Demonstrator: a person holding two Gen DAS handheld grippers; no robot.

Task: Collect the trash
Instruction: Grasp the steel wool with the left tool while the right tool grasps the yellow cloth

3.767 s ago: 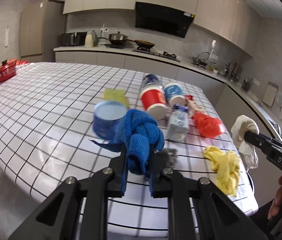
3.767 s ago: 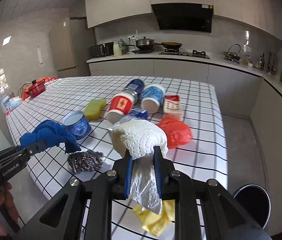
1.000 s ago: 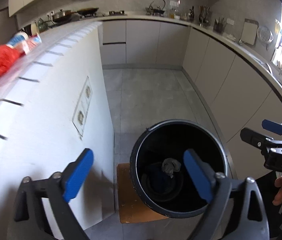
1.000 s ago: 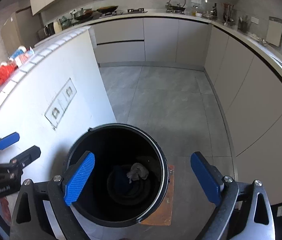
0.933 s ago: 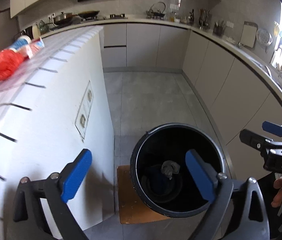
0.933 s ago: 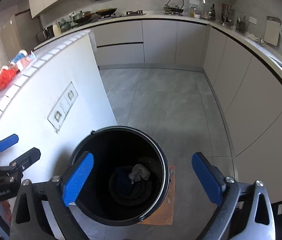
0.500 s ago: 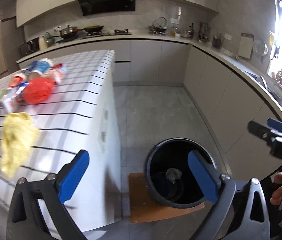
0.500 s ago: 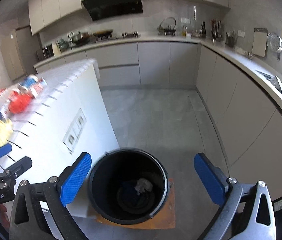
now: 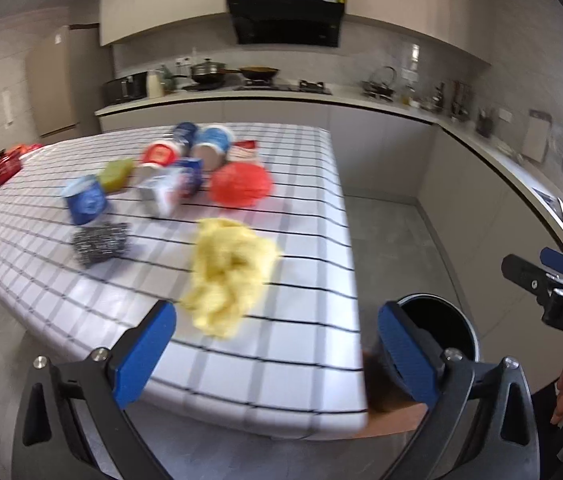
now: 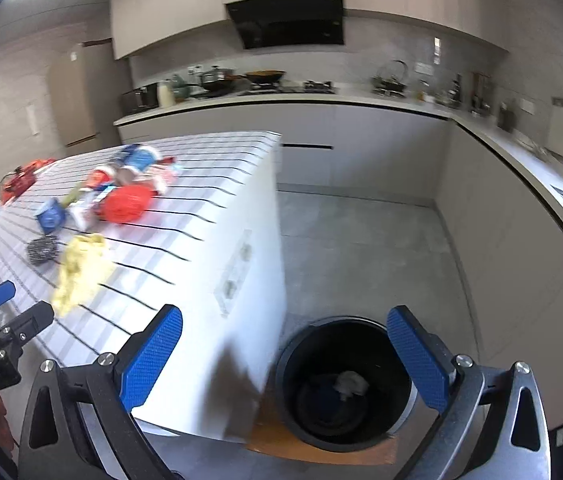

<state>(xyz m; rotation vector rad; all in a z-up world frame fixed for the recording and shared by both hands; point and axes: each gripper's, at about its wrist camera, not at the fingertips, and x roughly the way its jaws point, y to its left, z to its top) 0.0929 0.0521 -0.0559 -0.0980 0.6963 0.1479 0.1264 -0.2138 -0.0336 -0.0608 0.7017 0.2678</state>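
You were between pickups: your left gripper gaped wide with nothing in it, right gripper likewise released. Next grab probably needed a swing back over the table. Left to right there: one steel scourer, one yellow rag, one red bag, one bin on the floor.

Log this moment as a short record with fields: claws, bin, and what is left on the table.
left claw: open, empty
right claw: open, empty
bin: black, on the floor by the table's end, holding a pale wad over something dark blue
table: white with a black grid
nearest item: yellow cloth
also left: steel scourer, red bag, blue tub
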